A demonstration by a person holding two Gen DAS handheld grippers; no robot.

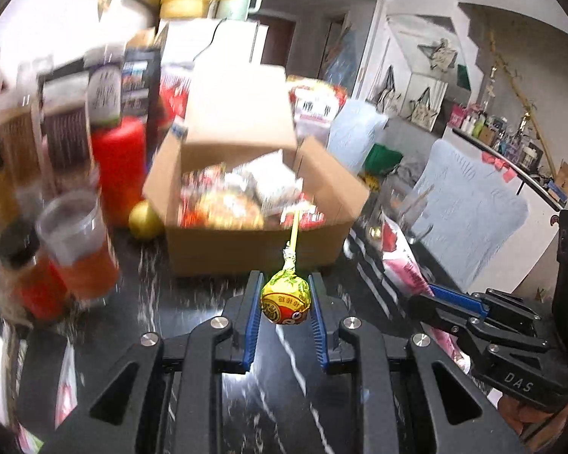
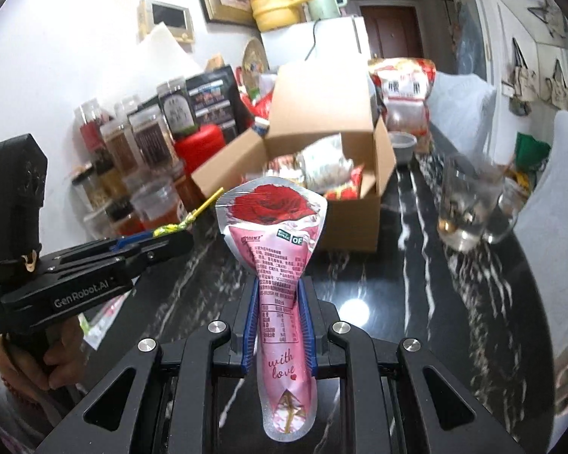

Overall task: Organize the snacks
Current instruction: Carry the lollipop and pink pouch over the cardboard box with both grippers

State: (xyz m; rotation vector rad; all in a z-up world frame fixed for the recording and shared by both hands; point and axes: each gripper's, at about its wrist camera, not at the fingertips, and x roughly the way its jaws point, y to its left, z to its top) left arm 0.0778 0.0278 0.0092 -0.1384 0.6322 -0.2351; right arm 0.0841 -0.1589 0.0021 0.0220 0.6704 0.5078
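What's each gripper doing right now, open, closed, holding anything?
Left gripper: closed on a lollipop by its wrapped head, stick pointing forward.
Right gripper: closed on a pink rose-print pouch, gripped around its narrow middle.

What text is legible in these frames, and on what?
"with love": pink pouch, lower part.
"OF": green tag on the same pouch.
"GenRobot.AI": side of left gripper.
"DAS": body of right gripper.
Pouch's small print, lollipop wrapper, jar labels and red bag characters: too small or blurred.
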